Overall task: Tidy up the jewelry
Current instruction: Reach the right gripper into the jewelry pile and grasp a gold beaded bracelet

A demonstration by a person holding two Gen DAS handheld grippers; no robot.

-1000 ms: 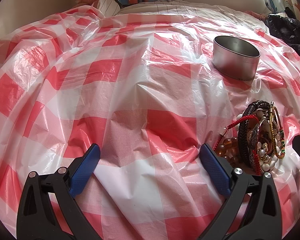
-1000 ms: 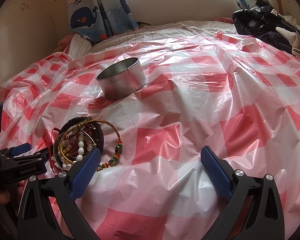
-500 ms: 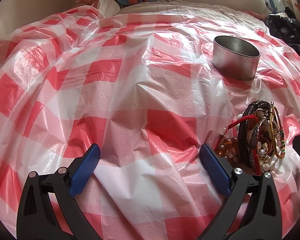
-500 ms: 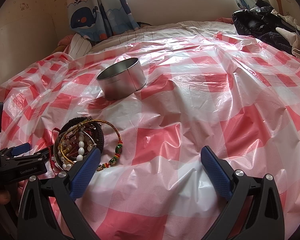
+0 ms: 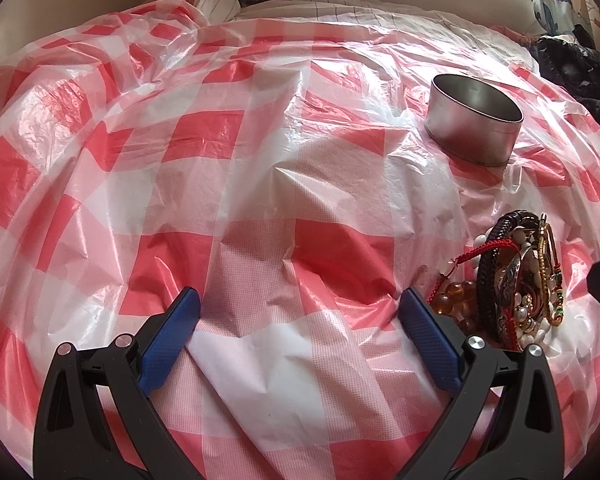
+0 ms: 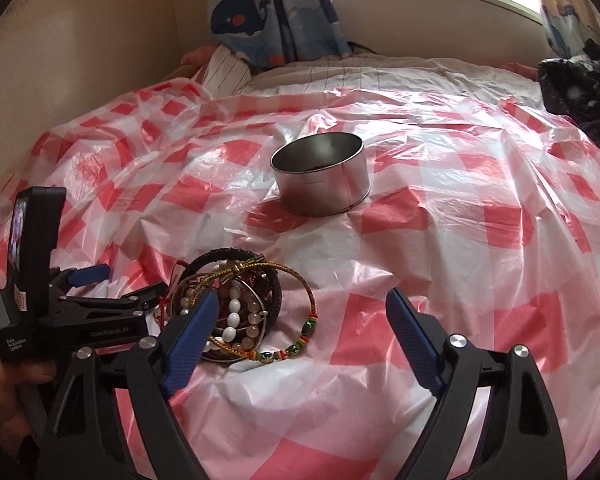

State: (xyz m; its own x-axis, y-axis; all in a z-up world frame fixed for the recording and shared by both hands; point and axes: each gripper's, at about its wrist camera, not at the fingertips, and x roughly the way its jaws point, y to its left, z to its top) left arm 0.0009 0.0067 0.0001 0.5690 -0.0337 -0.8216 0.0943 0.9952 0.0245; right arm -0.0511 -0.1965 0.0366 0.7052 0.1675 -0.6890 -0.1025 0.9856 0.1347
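- Red-and-white checked plastic sheet (image 6: 440, 220): crinkled, spread over a bed; it carries every item below.
- Whale-print curtain (image 6: 268, 12): hangs at the far wall under a bright window; a striped cloth (image 6: 226, 70) is bunched beneath it.
- Dark heap of clothing (image 6: 580, 88): lies at the far right edge of the sheet, well apart from the jewelry.
- Right gripper (image 6: 302, 316): held low over the near part of the sheet, pointing toward the far wall; its blue-padded fingers are spread wide with nothing between them. The left-hand pad (image 6: 192, 340) overlaps the near edge of the jewelry pile in this view; contact cannot be told.
- Left gripper (image 5: 300, 320): likewise low and level, fingers spread wide over bare sheet, gripping nothing. In the right wrist view its body shows from the side, held by the person's hand (image 6: 8, 396), with a small lit screen standing upright on it.
- Legible writing: "GeeRobot.AI" along the left gripper's body and "Data Acquisition System" on its rear block.
- Round metal tin (image 6: 320, 178): stands upright and open beyond the jewelry, apart from it.
- Pile of bracelets (image 6: 236, 308): the task's items, lying on the sheet between the two grippers, just right of the left gripper's right finger; black braided cords, white and amber beads, a red cord and a gold bangle with green beads, tangled together.
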